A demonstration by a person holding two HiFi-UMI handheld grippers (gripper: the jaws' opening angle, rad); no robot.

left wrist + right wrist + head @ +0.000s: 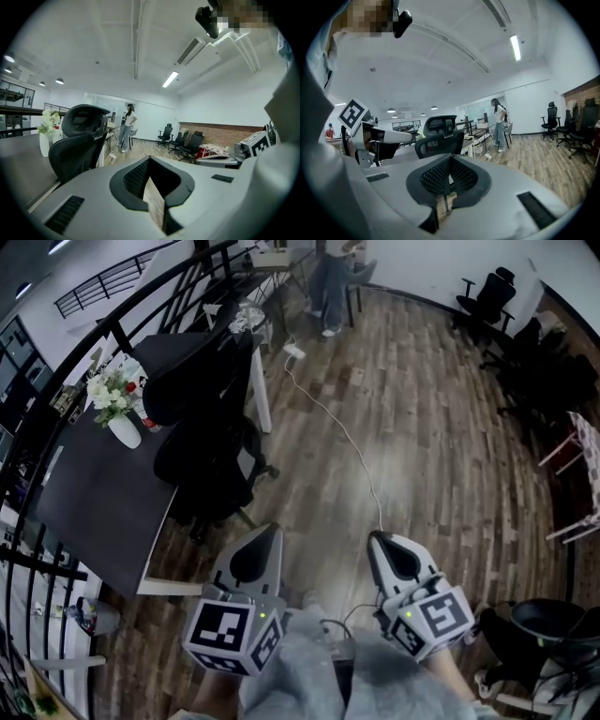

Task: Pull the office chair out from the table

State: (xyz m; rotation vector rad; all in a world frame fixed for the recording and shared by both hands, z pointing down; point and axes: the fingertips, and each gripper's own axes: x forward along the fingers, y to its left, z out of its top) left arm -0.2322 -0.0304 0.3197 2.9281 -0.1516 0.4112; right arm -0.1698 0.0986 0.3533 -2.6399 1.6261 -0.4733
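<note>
- The brown wood-plank floor [422, 427] fills the middle and right of the head view.
- The dark rectangular worktop [94, 493] runs down the left side of that view, beside a black railing.
- The black mesh-backed office chair [202, 437] with a headrest stands left of centre, hard against the worktop's long edge. Its back faces the open floor. It sits left of centre in the left gripper view [77, 150] and at centre in the right gripper view [438, 140].
- The grey left claw [270, 531], at lower centre, has its jaws pressed together on nothing [150, 161]. It is near the office chair but apart from it.
- The grey right claw [377, 540], just right of the left claw, is likewise pressed together and empty [450, 159].
- A person in pale trousers [328, 287] stands at the top edge.
- A thin white cable [347, 432] trails across the floor.
- A white vase of white flowers [122, 427] stands on the worktop's upper end.
</note>
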